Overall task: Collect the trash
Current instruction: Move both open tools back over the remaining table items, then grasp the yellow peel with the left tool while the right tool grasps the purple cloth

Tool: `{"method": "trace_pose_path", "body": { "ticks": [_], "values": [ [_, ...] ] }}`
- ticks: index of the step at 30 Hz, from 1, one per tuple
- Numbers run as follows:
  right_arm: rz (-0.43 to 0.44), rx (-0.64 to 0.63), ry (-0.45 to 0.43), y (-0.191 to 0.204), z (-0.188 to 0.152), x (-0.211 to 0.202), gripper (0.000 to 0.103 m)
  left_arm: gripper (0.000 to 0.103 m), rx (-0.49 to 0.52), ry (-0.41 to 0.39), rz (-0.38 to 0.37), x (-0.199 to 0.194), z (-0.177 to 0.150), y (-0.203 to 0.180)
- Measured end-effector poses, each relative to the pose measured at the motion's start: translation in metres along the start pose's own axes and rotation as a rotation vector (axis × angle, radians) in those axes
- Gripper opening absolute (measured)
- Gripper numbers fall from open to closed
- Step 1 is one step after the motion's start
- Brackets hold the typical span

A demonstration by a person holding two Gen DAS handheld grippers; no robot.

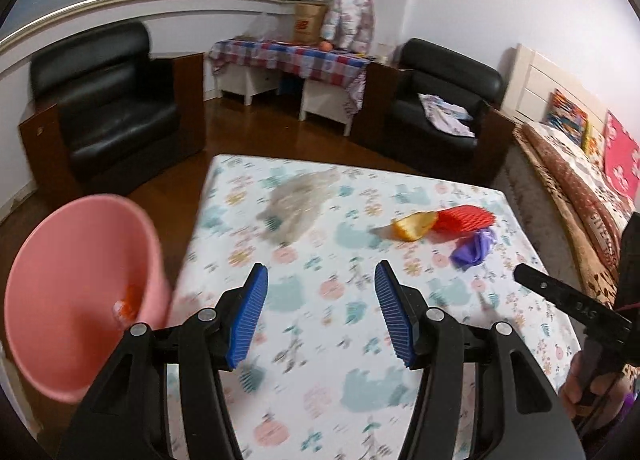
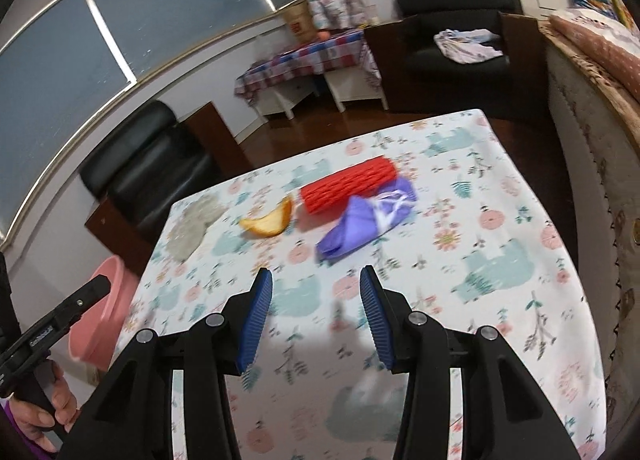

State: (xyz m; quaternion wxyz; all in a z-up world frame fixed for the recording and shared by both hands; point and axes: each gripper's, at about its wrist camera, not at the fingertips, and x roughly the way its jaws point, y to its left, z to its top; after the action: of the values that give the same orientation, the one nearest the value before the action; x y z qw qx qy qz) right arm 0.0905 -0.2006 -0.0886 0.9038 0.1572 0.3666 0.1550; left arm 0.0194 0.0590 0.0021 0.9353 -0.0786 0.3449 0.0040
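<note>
Four bits of trash lie on the patterned tablecloth [image 1: 352, 340]: a clear crumpled plastic bag [image 1: 298, 200], an orange peel [image 1: 414, 225], a red foam net [image 1: 464, 218] and a purple wrapper [image 1: 474, 246]. In the right wrist view the peel [image 2: 270, 222], red net [image 2: 346, 184], purple wrapper [image 2: 368, 216] and plastic bag [image 2: 192, 228] lie ahead of my right gripper [image 2: 316, 316]. It stands open with nothing between its fingers. My left gripper [image 1: 322, 310] is open and empty too, over the near part of the table. A pink bin [image 1: 80, 300] with something orange inside stands left of the table.
Two black armchairs [image 1: 116, 108] [image 1: 444, 108] and a low table with a checked cloth [image 1: 292, 56] stand beyond the table on the wooden floor. A bed [image 1: 580, 180] runs along the right side. The pink bin [image 2: 102, 308] shows by the table's left edge.
</note>
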Motion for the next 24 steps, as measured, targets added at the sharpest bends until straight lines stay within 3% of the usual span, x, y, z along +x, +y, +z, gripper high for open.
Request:
{"method": "trace_pose_path", "body": {
  "ticks": [6,12,21,24],
  "values": [
    [-0.005,0.054,0.007,-0.008,0.007,0.018,0.045,0.056,0.050,0.018,-0.064,0.029,0.015,-0.028],
    [-0.015,0.080,0.014,-0.008,0.013,0.034,0.045,0.056,0.038,0.069,-0.115,0.067,0.023,-0.048],
    [-0.066,0.129,0.030,-0.015,0.020,0.059,0.047,0.055,0.028,0.132,-0.103,0.128,0.033,-0.065],
    [-0.070,0.136,0.028,-0.019,0.020,0.062,0.049,0.046,0.009,0.158,-0.106,0.145,0.033,-0.067]
  ]
}}
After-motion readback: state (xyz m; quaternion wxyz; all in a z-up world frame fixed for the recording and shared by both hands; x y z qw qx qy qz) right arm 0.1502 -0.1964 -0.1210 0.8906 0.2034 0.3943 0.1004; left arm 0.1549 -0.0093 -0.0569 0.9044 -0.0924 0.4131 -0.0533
